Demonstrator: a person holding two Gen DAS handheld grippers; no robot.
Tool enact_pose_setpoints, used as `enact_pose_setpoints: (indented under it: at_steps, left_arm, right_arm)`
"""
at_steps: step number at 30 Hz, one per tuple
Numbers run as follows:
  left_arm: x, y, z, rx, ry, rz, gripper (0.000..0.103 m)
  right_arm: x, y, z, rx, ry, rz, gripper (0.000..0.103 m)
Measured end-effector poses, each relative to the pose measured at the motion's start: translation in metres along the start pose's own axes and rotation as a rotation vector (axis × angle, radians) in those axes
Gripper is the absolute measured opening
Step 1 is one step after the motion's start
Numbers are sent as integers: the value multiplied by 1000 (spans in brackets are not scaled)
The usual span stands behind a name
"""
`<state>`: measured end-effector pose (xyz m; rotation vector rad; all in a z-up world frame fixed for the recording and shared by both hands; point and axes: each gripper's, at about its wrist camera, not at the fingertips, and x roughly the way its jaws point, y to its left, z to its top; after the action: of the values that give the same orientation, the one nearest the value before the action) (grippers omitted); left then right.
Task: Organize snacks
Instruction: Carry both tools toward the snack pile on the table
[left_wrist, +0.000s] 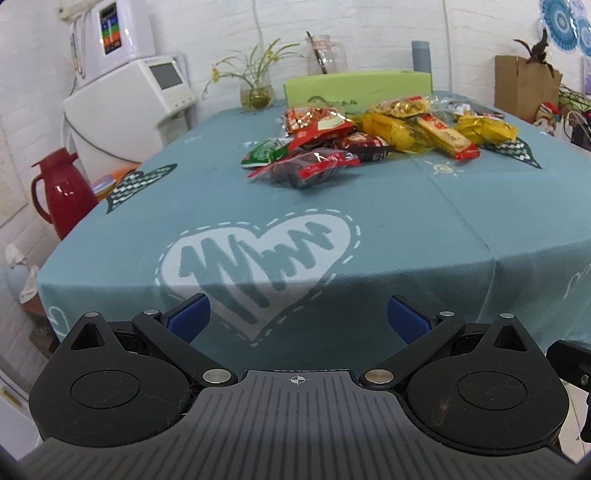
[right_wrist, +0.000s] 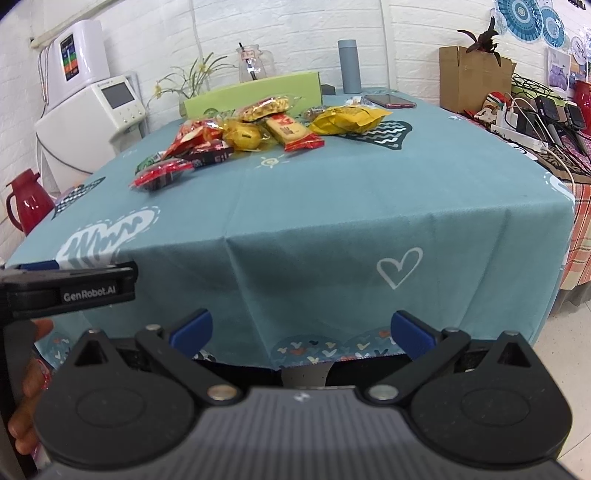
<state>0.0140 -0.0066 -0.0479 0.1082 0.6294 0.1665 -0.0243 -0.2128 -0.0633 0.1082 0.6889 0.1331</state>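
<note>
A pile of snack packets (left_wrist: 369, 136) in red, yellow and green wrappers lies on the far half of the table with the teal cloth (left_wrist: 295, 206). It also shows in the right wrist view (right_wrist: 258, 129). A light green box (left_wrist: 354, 88) stands behind the pile, also seen in the right wrist view (right_wrist: 255, 94). My left gripper (left_wrist: 298, 319) is open and empty, held off the table's near edge. My right gripper (right_wrist: 301, 330) is open and empty, lower, in front of the hanging cloth. The left gripper's body (right_wrist: 70, 290) shows at the left.
A red jug (left_wrist: 61, 192) and white appliances (left_wrist: 129, 96) stand left of the table. A flower vase (left_wrist: 256, 92), glass pitcher (left_wrist: 325, 55), grey flask (right_wrist: 349, 66) and phone (right_wrist: 389, 100) sit at the back. A cardboard box (right_wrist: 469, 77) and cables (right_wrist: 535, 118) are right.
</note>
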Motion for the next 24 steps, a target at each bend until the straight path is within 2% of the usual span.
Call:
enact_pose_setpoints:
  at_steps: [8, 24]
  left_arm:
    - [13, -4, -5, 36, 16, 82, 92]
    - [30, -4, -10, 38, 94, 59, 92]
  right_arm:
    - [0, 3, 0, -11, 2, -3, 103]
    - [4, 8, -2, -39, 18, 1, 103]
